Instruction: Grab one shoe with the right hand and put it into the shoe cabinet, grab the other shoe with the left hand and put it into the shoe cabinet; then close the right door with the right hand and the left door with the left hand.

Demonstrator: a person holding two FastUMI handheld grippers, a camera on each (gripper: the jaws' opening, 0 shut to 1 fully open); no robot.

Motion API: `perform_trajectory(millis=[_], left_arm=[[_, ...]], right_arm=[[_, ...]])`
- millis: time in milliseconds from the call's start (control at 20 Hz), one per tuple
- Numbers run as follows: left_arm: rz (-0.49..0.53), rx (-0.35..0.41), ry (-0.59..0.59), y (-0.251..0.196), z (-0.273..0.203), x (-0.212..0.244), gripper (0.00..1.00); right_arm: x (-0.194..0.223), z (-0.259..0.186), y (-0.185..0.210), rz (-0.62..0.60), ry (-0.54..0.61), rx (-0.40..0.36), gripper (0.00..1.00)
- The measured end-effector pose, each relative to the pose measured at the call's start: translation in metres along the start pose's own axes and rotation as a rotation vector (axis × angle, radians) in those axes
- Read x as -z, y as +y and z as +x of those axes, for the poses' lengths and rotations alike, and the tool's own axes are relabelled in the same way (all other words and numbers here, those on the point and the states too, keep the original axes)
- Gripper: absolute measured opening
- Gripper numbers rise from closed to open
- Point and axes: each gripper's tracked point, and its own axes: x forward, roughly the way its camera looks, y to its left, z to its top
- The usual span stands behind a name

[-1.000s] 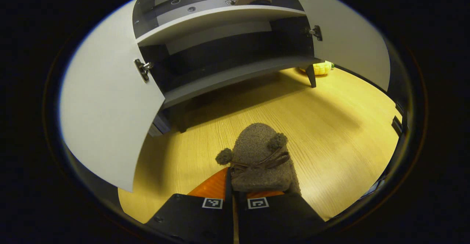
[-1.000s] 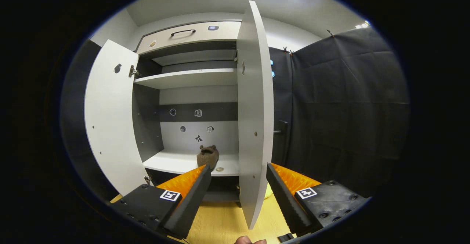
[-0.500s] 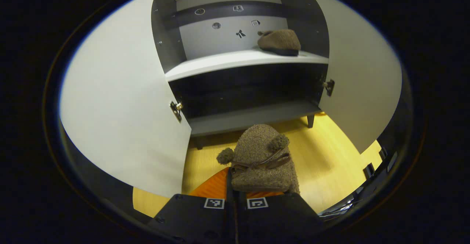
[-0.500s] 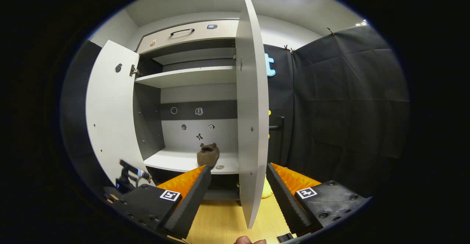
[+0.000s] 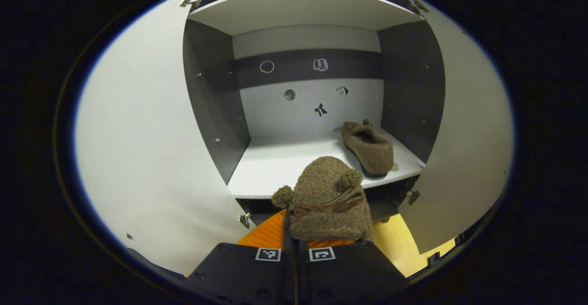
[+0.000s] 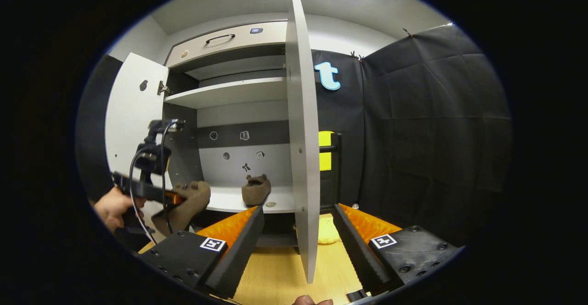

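My left gripper (image 5: 294, 224) is shut on the heel end of a brown fuzzy slipper (image 5: 328, 199) with two pompoms, held just in front of the cabinet's white middle shelf (image 5: 275, 167). The other brown slipper (image 5: 369, 147) lies on that shelf at the right, near the back wall. My right gripper (image 6: 298, 213) is open, with the edge of the open right door (image 6: 303, 135) between its fingers and apart from them. In the right gripper view the left gripper (image 6: 172, 198) carries its slipper (image 6: 186, 204) at the left, and the shelved slipper (image 6: 256, 189) sits behind.
Both white doors stand wide open: the left door (image 5: 147, 149) and the right door (image 5: 464, 144). A higher shelf (image 6: 229, 94) and a drawer with a handle (image 6: 225, 38) are above. A hand (image 6: 110, 206) holds the left gripper. A yellow item (image 6: 327, 231) lies on the wooden floor (image 6: 275, 273).
My left gripper has risen with its slipper from floor level to the middle shelf's height and come closer to the cabinet. The right gripper has shifted slightly and stayed open.
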Motion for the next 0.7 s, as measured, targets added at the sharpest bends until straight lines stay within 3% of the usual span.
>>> perform_trajectory(millis=[400, 700], left_arm=[[-0.004, -0.038, 0.009, 0.002, 0.078, -0.087, 0.07], [0.002, -0.074, 0.123, 0.008, 0.166, -0.091, 0.07]], right_arm=[[0.017, -0.002, -0.028, 0.005, 0.027, 0.04, 0.99], [0.019, -0.002, -0.06, 0.02, 0.033, 0.091, 0.99]])
